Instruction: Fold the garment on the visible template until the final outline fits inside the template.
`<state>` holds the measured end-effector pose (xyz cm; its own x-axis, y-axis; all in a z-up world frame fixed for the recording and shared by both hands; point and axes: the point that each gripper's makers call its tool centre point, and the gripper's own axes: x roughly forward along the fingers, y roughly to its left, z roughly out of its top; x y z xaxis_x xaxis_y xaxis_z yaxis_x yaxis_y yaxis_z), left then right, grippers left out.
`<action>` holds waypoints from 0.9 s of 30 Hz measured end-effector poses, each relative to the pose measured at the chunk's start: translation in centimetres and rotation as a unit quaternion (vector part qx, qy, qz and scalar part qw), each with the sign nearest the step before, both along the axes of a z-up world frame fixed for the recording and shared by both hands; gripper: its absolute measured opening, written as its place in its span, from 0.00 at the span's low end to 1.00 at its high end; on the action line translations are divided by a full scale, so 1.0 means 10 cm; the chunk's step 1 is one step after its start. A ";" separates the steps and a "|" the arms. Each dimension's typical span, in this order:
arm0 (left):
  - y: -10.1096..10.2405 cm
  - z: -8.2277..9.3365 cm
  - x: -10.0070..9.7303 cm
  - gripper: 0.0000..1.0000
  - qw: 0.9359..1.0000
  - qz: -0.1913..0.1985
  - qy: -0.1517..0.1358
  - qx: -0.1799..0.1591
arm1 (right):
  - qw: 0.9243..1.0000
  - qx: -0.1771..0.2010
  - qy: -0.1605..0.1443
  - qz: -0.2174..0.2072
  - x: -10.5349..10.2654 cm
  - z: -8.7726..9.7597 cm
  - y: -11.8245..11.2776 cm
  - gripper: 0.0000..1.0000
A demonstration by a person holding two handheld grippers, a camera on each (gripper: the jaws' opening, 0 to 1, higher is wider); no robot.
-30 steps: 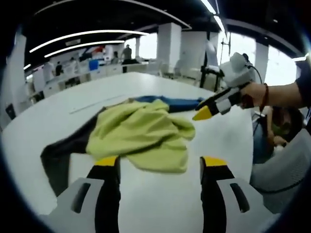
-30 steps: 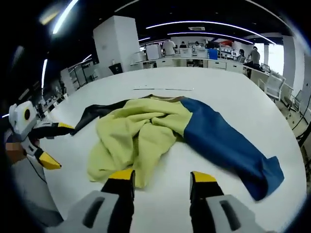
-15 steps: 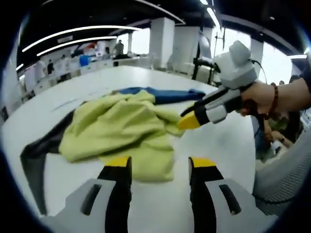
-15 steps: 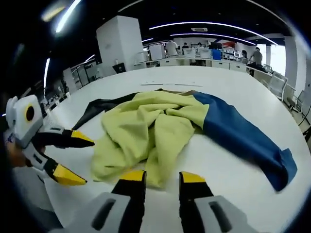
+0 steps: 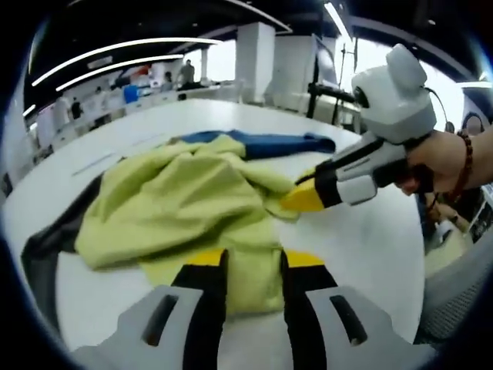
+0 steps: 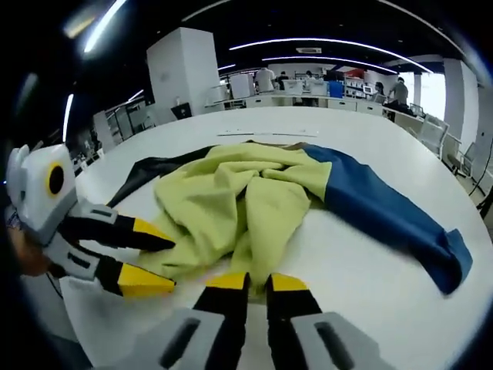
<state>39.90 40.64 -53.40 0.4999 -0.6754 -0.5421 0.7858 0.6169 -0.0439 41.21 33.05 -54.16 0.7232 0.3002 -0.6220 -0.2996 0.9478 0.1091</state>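
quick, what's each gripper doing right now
Left gripper: closed on the yellow-green edge of the garment.
Right gripper: closed on the garment's near edge too.

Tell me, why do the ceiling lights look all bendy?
In the left gripper view the fisheye lens curves the ceiling light strips into arcs and bulges the table; in the right gripper view the strips bow the same way, and bright windows wash out at the edge.

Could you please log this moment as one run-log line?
garment: crumpled on table | left tongs: closing on hem | right tongs: gripping hem
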 end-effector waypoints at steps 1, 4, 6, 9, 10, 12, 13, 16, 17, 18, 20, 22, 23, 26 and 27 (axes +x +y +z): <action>0.01 -0.01 0.02 0.19 1.000 0.002 0.002 0.001 | 1.000 0.000 0.000 0.000 0.00 0.00 0.00 0.01; 0.03 -0.01 0.03 0.04 1.000 0.004 0.005 0.002 | 1.000 -0.006 -0.002 0.002 0.00 -0.01 -0.03 0.00; 0.04 0.00 0.03 0.01 1.000 0.006 0.009 -0.001 | 1.000 -0.007 -0.001 0.005 -0.02 0.00 -0.03 0.00; 0.09 0.06 0.02 0.00 1.000 0.012 0.015 -0.012 | 1.000 -0.008 -0.001 0.014 -0.04 0.02 -0.03 0.00; 0.10 0.09 0.01 0.00 0.999 0.015 0.021 -0.023 | 1.000 -0.011 -0.001 0.018 -0.05 0.03 -0.02 0.00; 0.16 0.12 0.03 0.00 0.999 0.018 0.021 -0.027 | 0.999 -0.022 -0.001 0.029 -0.08 0.06 -0.02 0.00; 0.17 0.14 0.02 0.00 0.999 0.019 0.023 -0.032 | 0.999 -0.026 -0.001 0.033 -0.09 0.07 -0.03 0.00; 0.22 0.25 0.01 0.00 0.998 0.026 0.030 -0.053 | 0.999 -0.035 -0.003 0.038 -0.14 0.12 -0.03 0.00; 0.23 0.28 0.00 0.00 0.998 0.025 0.027 -0.050 | 0.998 -0.040 -0.004 0.040 -0.15 0.13 -0.04 0.00; 0.25 0.30 -0.01 0.00 0.998 0.023 0.023 -0.044 | 0.998 -0.049 -0.002 0.044 -0.18 0.14 -0.05 0.00; 0.30 0.32 -0.02 0.00 0.999 0.019 0.018 -0.035 | 0.997 -0.056 -0.003 0.051 -0.21 0.17 -0.06 0.00; 0.35 0.34 -0.02 0.00 0.999 0.018 0.015 -0.032 | 0.996 -0.062 -0.002 0.058 -0.25 0.20 -0.06 0.00; 0.37 0.36 -0.02 0.00 0.999 0.018 0.013 -0.031 | 0.996 -0.067 0.001 0.062 -0.28 0.21 -0.07 0.00; 0.43 0.42 -0.05 0.00 0.999 0.017 0.014 -0.029 | 0.995 -0.070 0.001 0.065 -0.35 0.28 -0.12 0.00; 0.45 0.42 -0.06 0.00 0.999 0.015 0.014 -0.027 | 0.996 -0.064 0.002 0.062 -0.37 0.30 -0.14 0.00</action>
